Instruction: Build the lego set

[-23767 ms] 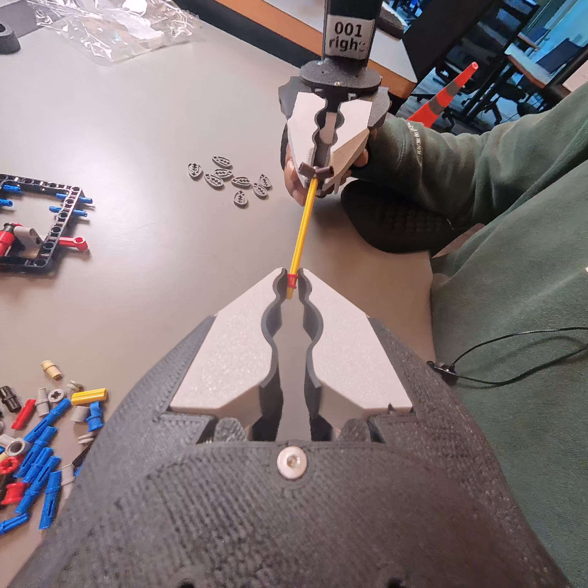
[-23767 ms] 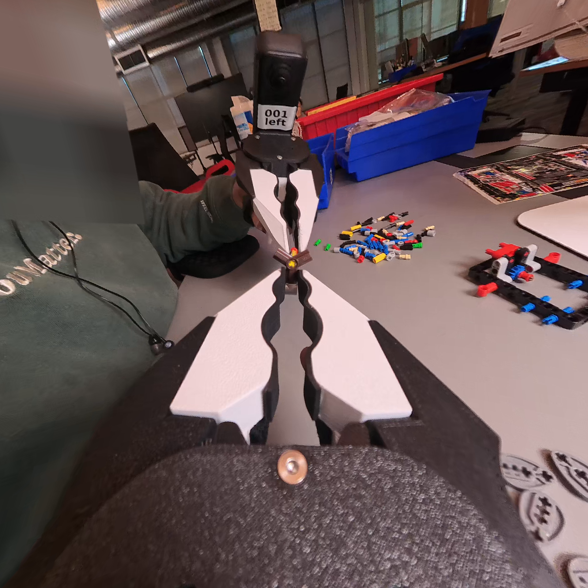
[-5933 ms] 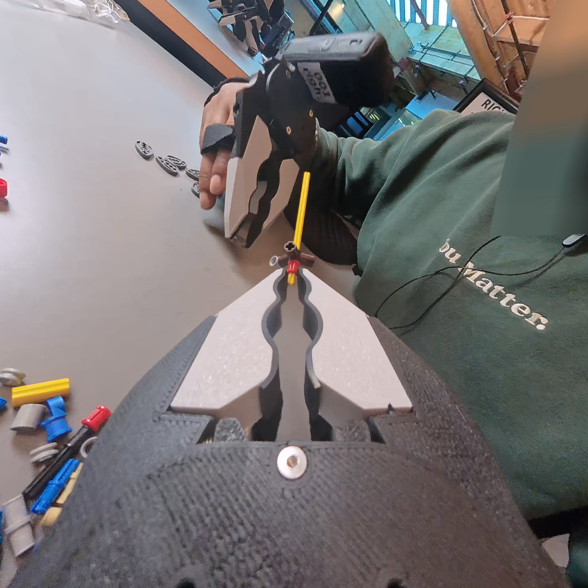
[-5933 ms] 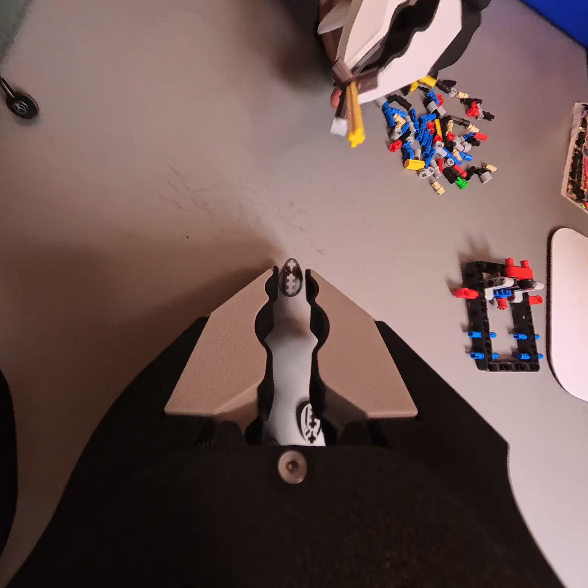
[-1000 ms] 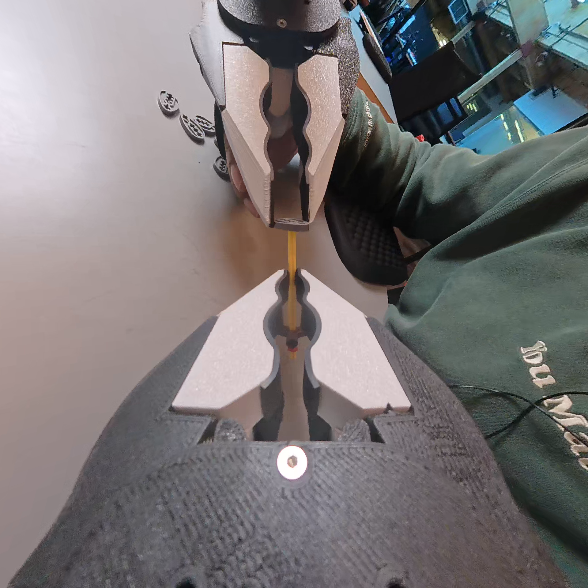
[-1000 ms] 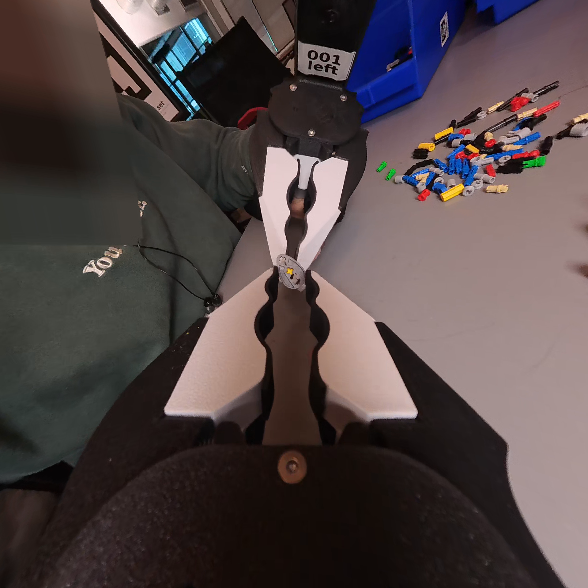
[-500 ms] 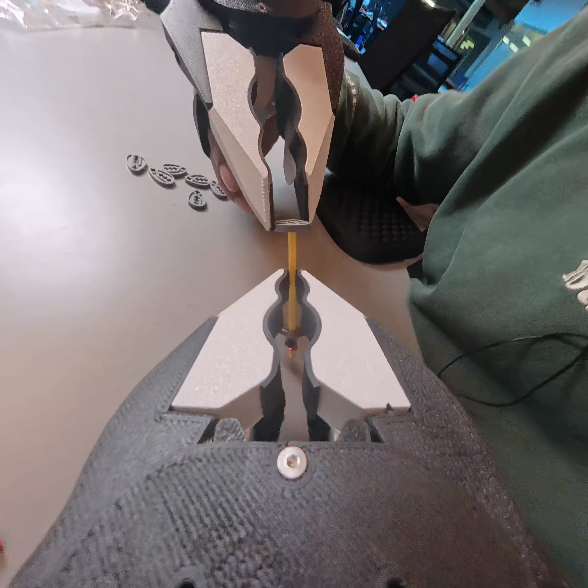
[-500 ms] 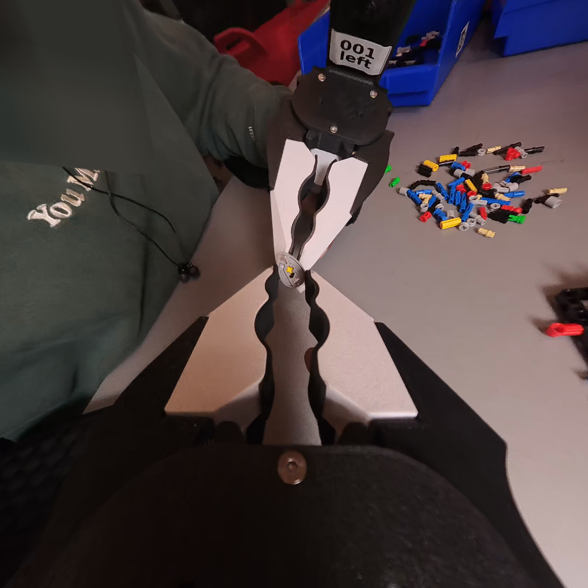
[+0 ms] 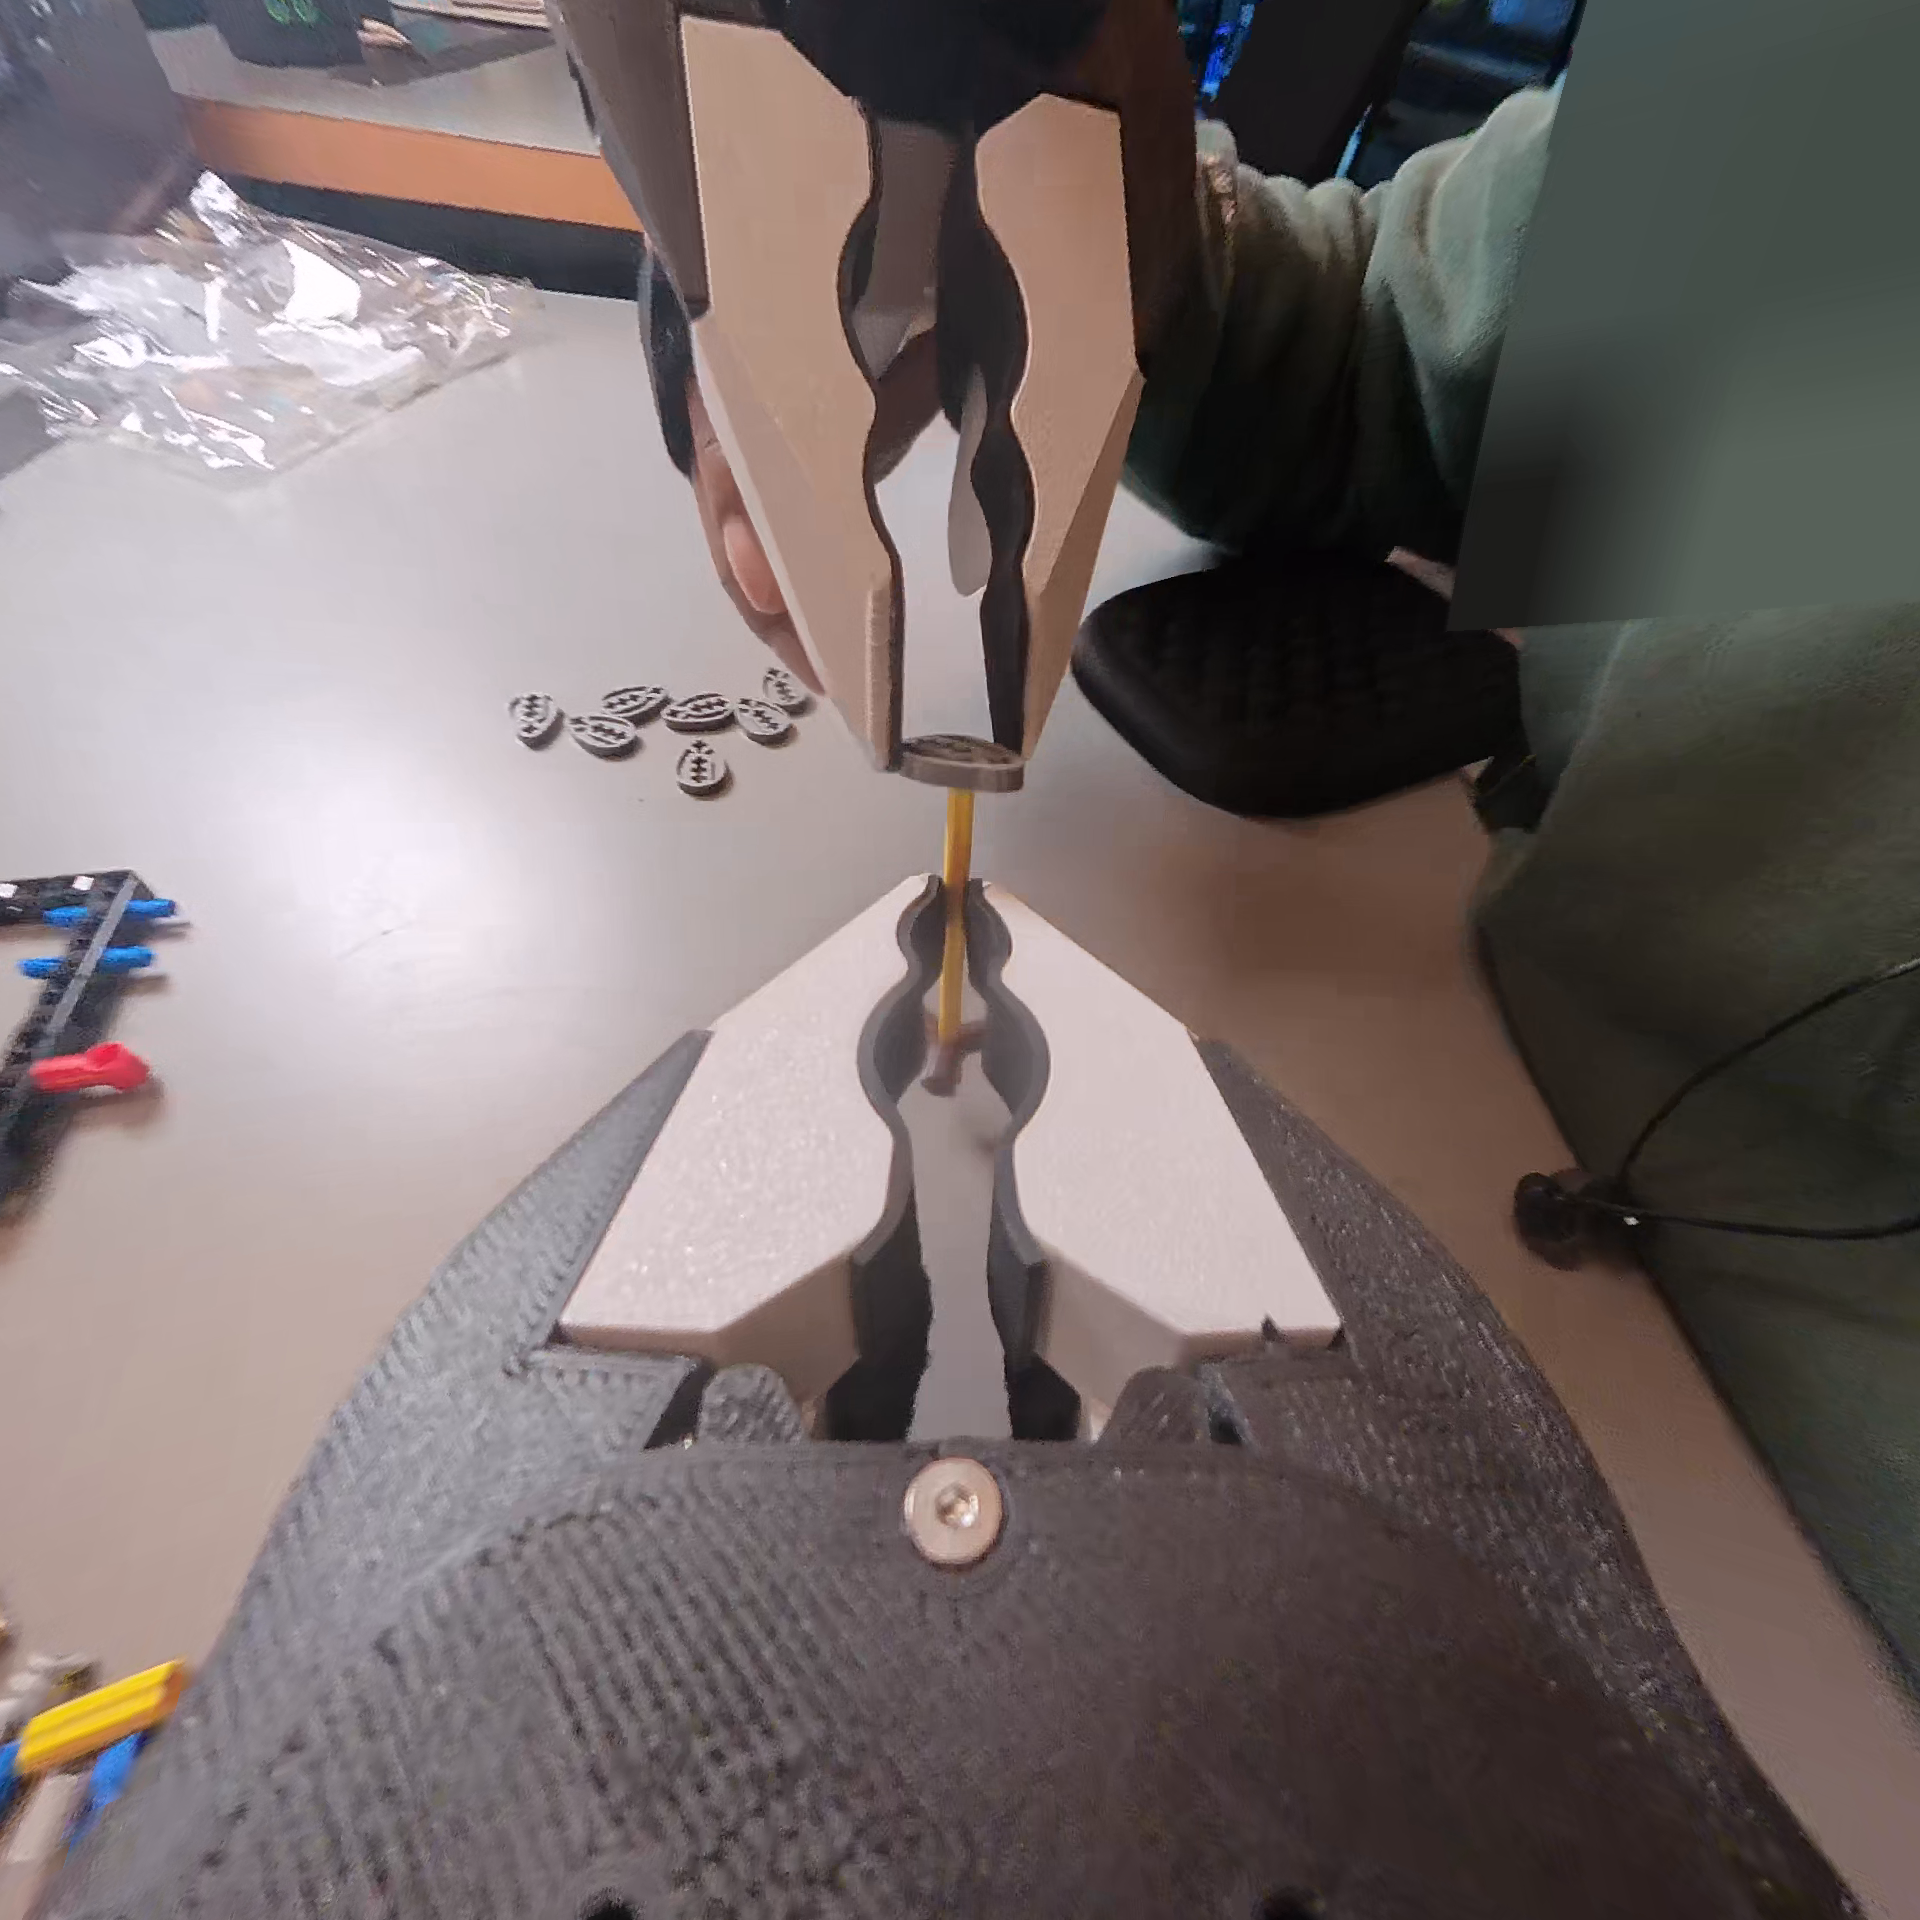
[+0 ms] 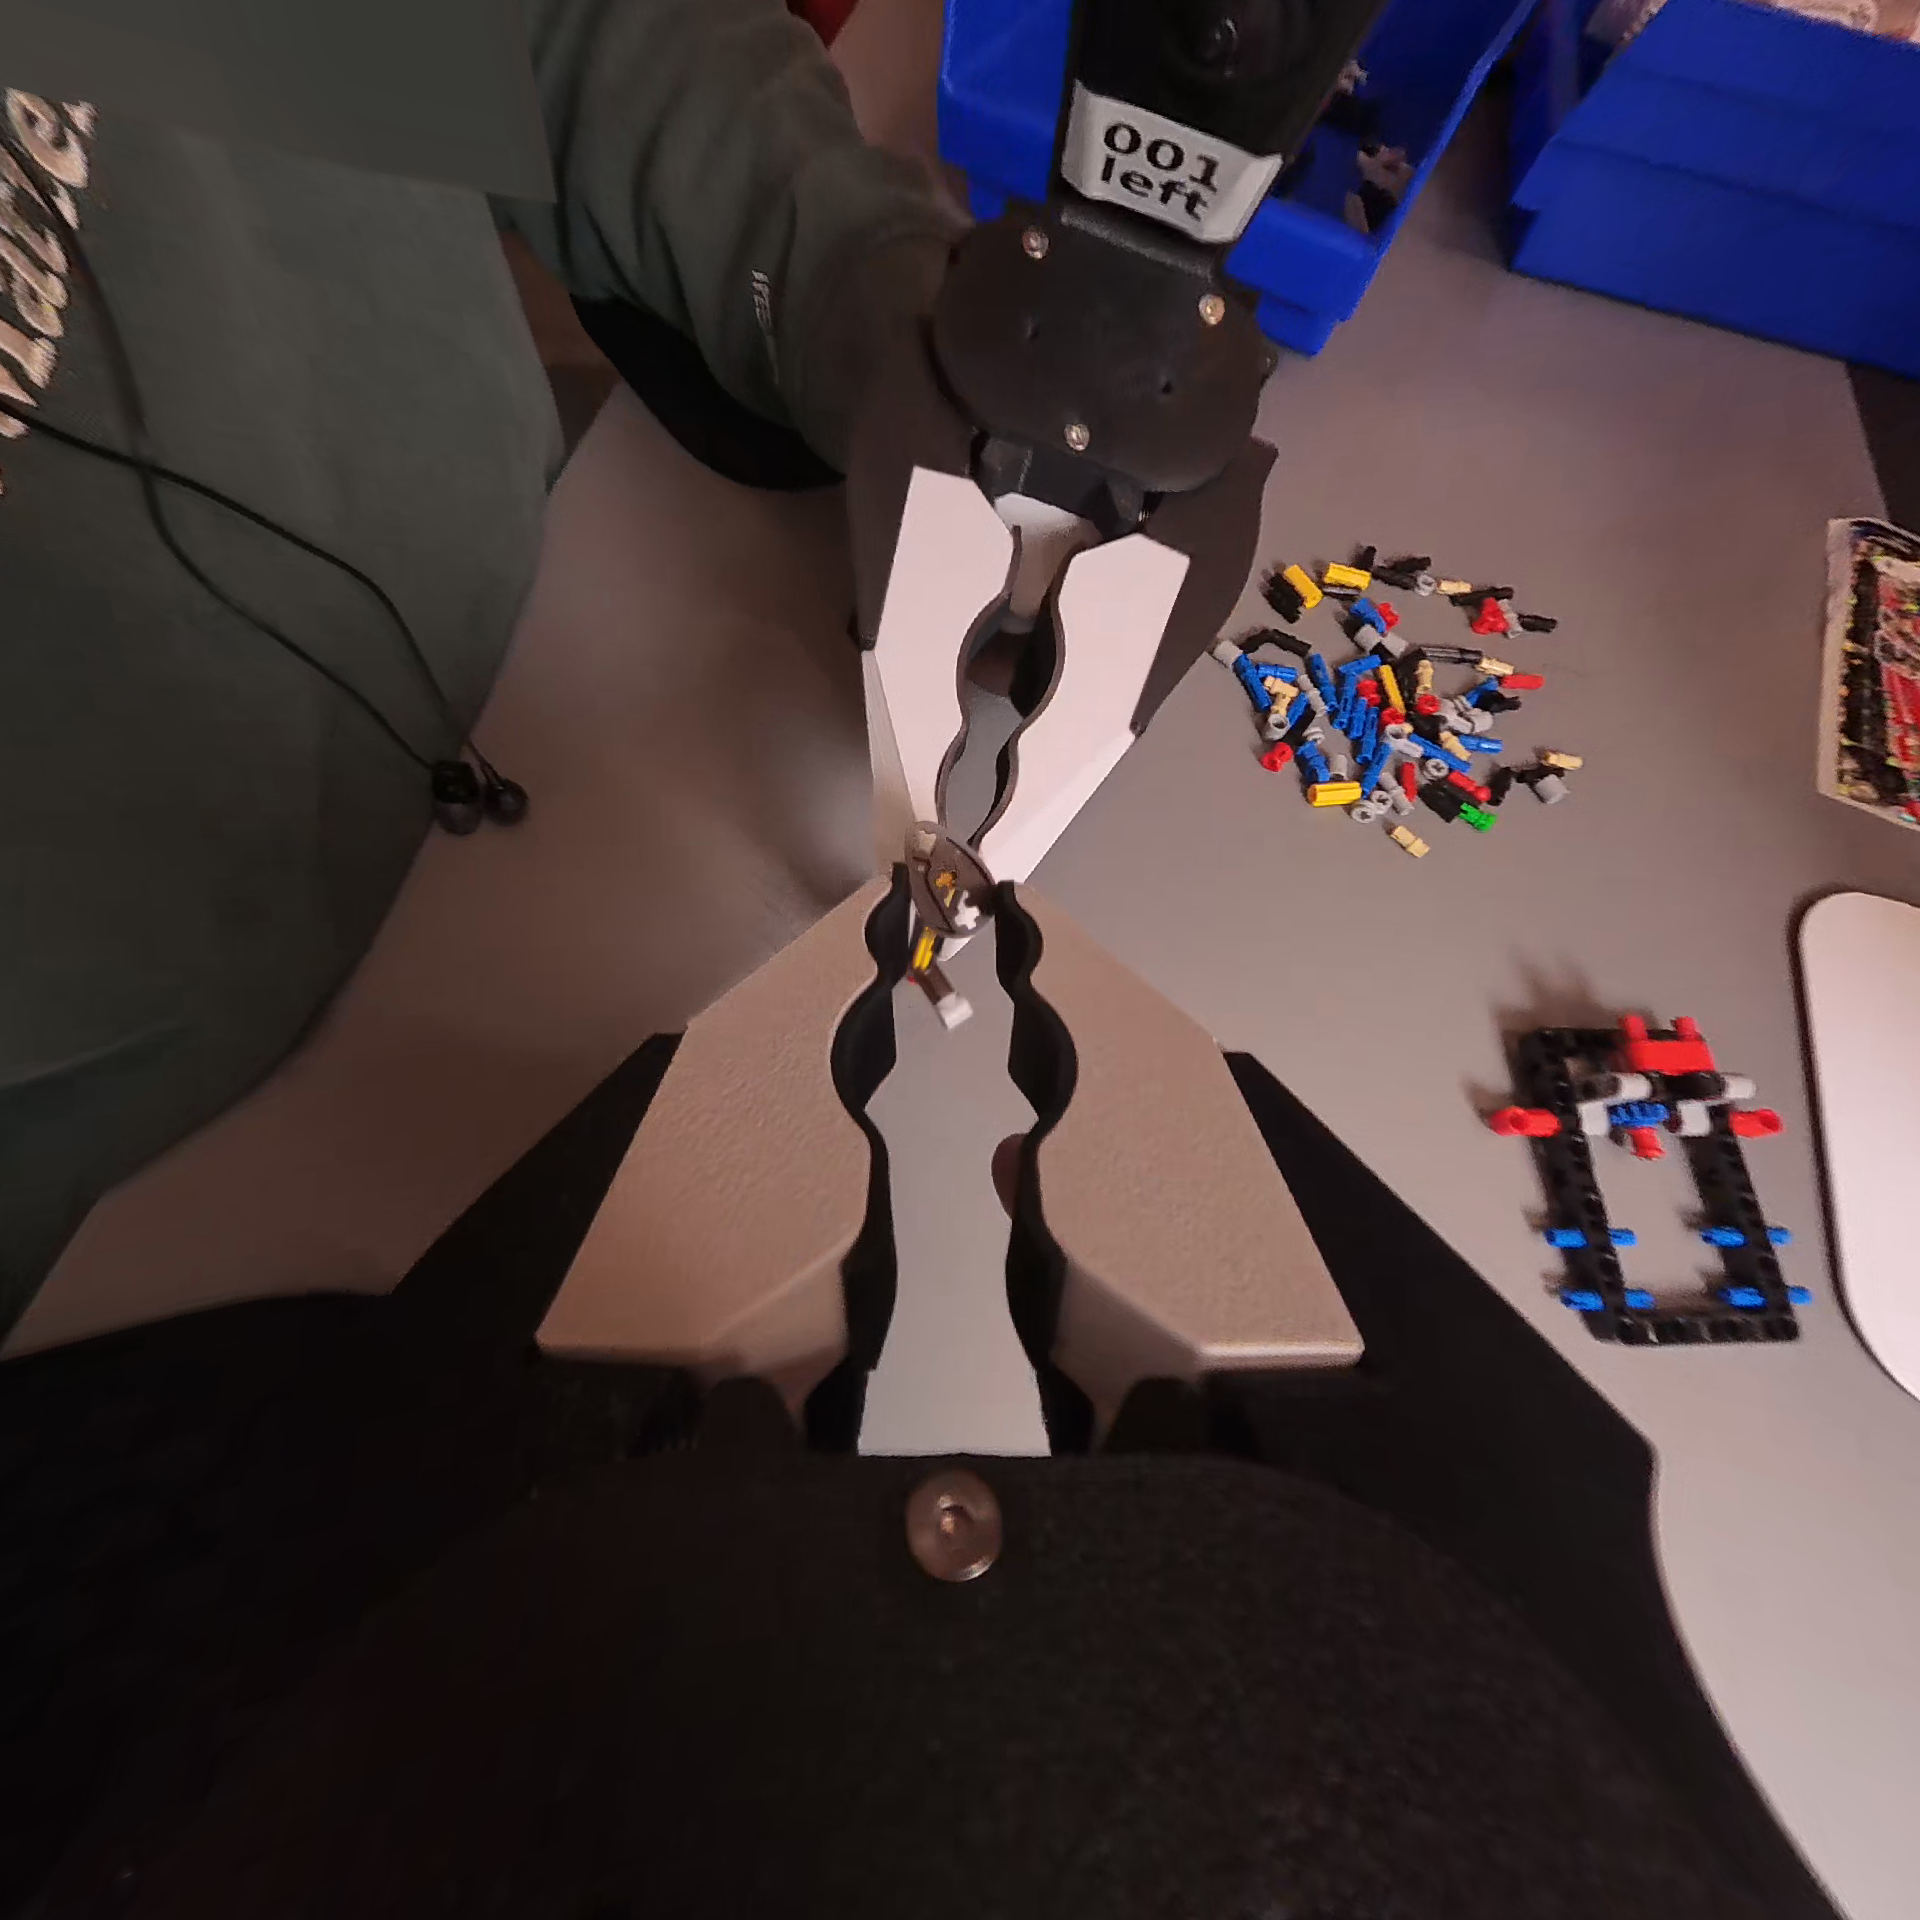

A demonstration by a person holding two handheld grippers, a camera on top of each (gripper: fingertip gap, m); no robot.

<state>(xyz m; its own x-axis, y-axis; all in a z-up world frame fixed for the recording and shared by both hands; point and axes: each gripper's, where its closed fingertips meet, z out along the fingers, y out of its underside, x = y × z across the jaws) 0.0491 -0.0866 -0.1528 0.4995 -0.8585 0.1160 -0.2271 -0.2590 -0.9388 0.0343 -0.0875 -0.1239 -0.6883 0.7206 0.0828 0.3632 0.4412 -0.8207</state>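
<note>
Thin yellow axle [image 9: 954, 914], brown connector at lower end, clamped between left gripper [image 9: 954, 888] tips. Grey oval cam [image 9: 961, 771], cross holes, threaded on axle top, pinched by right gripper [image 10: 948, 891], above grey table [image 9: 364, 623].

My two grippers meet tip to tip mid-table, w/ bare grey tabletop [image 9: 343, 1039] beneath, room to drop. Obstacles: cluster of small grey oval pieces [image 9: 665, 717] just left, black rectangular frame w/ red and blue pins [image 10: 1652, 1174] and loose heap of small coloured pieces [image 10: 1382, 707] well off; green-sleeved torso [image 9: 1704, 852] blocks near side.
</note>
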